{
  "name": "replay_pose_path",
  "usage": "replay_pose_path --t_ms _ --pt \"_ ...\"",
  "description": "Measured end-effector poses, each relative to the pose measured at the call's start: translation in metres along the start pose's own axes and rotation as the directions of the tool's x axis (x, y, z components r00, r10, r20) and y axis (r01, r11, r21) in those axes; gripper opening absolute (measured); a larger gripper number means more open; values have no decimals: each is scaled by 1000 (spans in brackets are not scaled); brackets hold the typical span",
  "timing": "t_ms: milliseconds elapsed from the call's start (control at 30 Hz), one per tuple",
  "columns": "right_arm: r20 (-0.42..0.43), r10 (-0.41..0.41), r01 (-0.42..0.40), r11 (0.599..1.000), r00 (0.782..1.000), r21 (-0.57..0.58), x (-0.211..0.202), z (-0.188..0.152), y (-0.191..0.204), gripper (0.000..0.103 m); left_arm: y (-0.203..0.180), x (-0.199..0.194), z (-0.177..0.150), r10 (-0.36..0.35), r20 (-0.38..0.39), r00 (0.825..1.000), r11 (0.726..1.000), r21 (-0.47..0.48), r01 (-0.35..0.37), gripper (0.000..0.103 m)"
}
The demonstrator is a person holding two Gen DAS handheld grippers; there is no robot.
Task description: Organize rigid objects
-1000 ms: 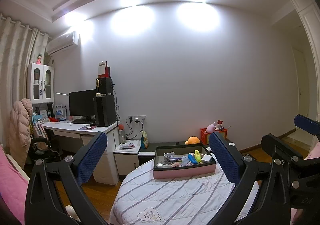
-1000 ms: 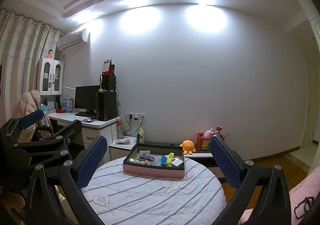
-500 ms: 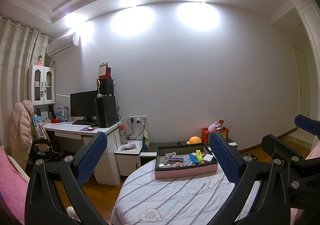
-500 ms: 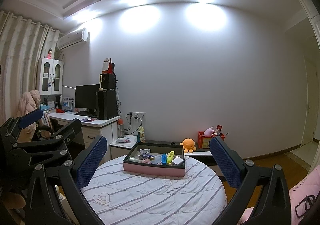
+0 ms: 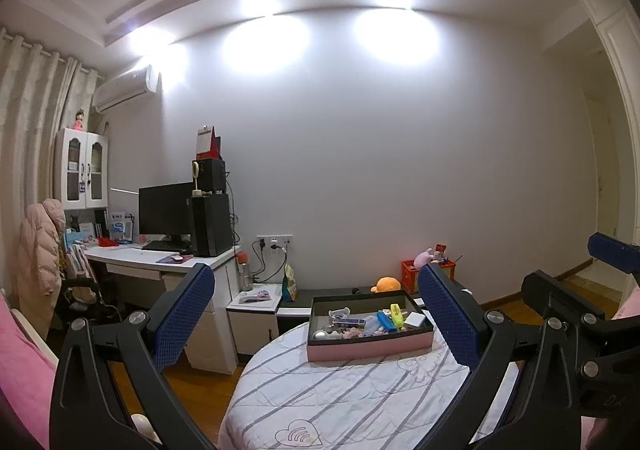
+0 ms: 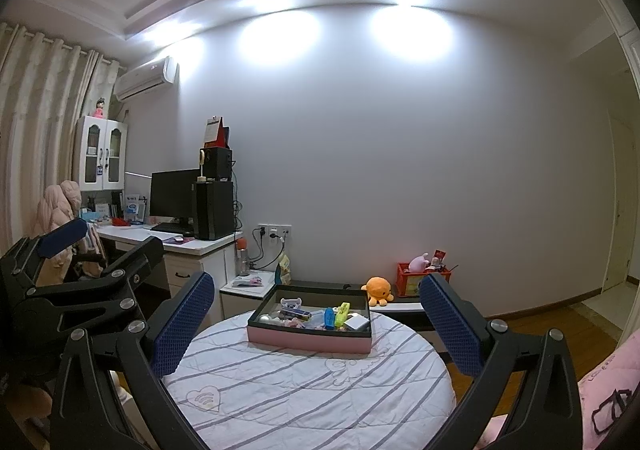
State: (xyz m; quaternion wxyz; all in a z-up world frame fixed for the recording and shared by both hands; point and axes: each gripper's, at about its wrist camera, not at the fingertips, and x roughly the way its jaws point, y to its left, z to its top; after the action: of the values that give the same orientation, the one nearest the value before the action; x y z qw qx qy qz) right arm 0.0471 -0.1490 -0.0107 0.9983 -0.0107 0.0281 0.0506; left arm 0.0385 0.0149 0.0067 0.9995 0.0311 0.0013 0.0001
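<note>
**Both grippers held wide above the round table, tray of small objects ahead**

Left wrist view: the left gripper (image 5: 316, 314) has its blue-padded fingers (image 5: 184, 318) spread wide, with nothing between them. Ahead, on a round table (image 5: 360, 402) covered with a striped white cloth, sits a pink-sided tray (image 5: 370, 348) with a dark inner rim. Inside it lies a jumble of small rigid things: a blue piece (image 5: 386, 321), a yellow-green piece (image 5: 396, 310), a white block (image 5: 416, 319) and a silver ball (image 5: 320, 335); the rest are too small to tell. The tray is well apart from the fingertips. The right gripper (image 5: 576, 314) shows at the right edge, beside the table. A white desk (image 5: 160, 258) with a monitor (image 5: 166, 212) stands at the left, and an orange plush toy (image 5: 386, 284) sits behind the tray.

Right wrist view: the right gripper (image 6: 316, 314) is likewise spread wide and empty. The tray (image 6: 308, 342) sits on the far half of the table (image 6: 304, 398), centred between the fingers (image 6: 450, 324) but well beyond them. The blue piece (image 6: 329, 318), yellow-green piece (image 6: 343, 313) and white block (image 6: 357, 323) lie toward its right end. The left gripper (image 6: 86, 254) appears at the left, its jaws parted.
</note>
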Motion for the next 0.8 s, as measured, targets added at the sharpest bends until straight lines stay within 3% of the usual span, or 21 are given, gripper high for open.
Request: replay_pose_path --t_ms 800 --pt "-10 -8 8 1000 1000 -3 3 1 9 103 6 6 -7 2 -2 1000 1000 2 -2 103"
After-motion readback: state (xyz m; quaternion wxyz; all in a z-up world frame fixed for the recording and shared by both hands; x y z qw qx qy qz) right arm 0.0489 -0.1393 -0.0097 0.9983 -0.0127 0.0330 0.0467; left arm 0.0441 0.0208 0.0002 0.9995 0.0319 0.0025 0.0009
